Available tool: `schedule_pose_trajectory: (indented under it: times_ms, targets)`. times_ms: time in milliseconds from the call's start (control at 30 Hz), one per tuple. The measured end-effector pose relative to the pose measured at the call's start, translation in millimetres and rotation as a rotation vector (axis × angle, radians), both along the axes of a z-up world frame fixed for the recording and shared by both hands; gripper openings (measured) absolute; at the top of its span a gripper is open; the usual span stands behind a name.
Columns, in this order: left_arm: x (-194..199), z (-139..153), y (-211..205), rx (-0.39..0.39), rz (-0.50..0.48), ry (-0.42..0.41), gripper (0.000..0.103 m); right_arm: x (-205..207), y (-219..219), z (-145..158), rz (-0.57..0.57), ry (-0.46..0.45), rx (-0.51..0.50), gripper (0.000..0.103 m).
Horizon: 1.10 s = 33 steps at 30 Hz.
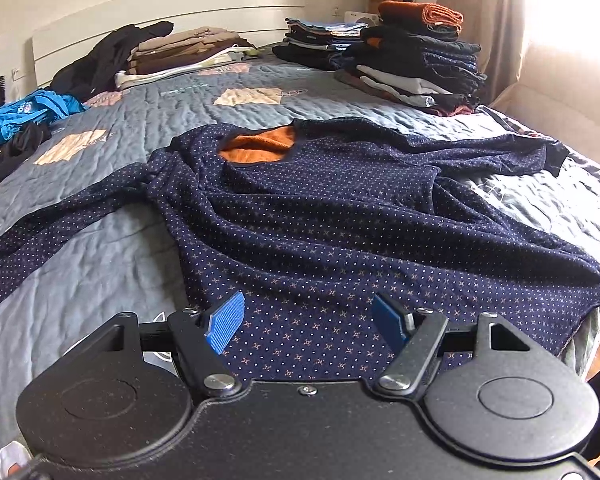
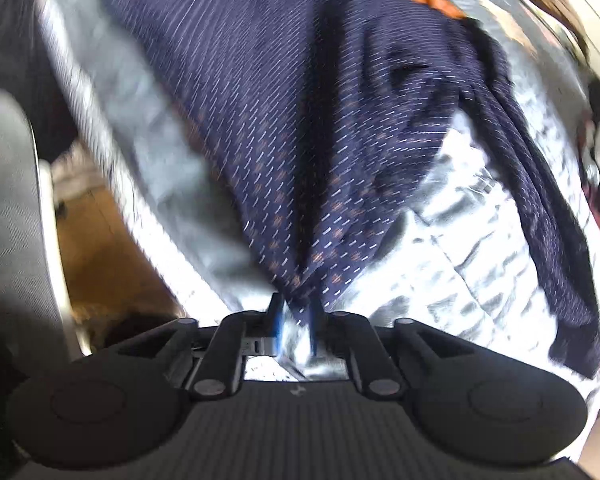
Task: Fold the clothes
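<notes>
A navy dotted sweater [image 1: 320,208] with an orange lining at the neck lies spread and rumpled across the near half of the bed [image 1: 100,264], sleeves out to left and right. The right gripper [image 2: 296,320] has its fingers clenched on a bunched edge of the sweater; that view is blurred. The left gripper [image 1: 306,320] hovers over the near hem, fingers released and wide apart. Folded stacks [image 1: 416,64] sit at the far right, loose clothes [image 1: 20,128] at the far left.
</notes>
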<state>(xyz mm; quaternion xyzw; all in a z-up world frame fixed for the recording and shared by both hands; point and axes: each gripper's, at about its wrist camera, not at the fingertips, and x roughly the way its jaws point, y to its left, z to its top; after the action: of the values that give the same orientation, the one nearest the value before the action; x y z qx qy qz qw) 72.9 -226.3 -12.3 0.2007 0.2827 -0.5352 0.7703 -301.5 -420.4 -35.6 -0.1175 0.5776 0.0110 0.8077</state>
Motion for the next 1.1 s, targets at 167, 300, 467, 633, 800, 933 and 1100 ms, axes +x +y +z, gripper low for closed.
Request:
schedule_pose_trajectory:
  times_ms: [167,300,467,633,800,933,1100]
  targets:
    - [-1,-2,-6,-0.003,-0.014,0.009,0.07,23,-39,41,-0.139,-0.216,0.011,0.049]
    - [0,-3,-13,-0.011,-0.02,0.02,0.07,73,-74,52,-0.219,-0.325,-0.061,0.051]
    - [6,-6,-24,-0.018,0.015,0.046,0.07,150,-120,47,-0.268,-0.389,-0.114,0.052]
    - [20,-11,-36,-0.016,0.06,0.082,0.07,213,-149,14,-0.243,-0.347,-0.12,0.052]
    - [30,-17,-46,0.0,0.072,0.11,0.07,276,-177,-18,-0.215,-0.3,-0.124,0.052]
    - [36,-21,-53,0.01,0.076,0.13,0.07,308,-191,-45,-0.2,-0.252,-0.109,0.052]
    - [38,-21,-49,0.021,0.095,0.144,0.07,320,-210,-63,-0.246,-0.209,-0.104,0.029]
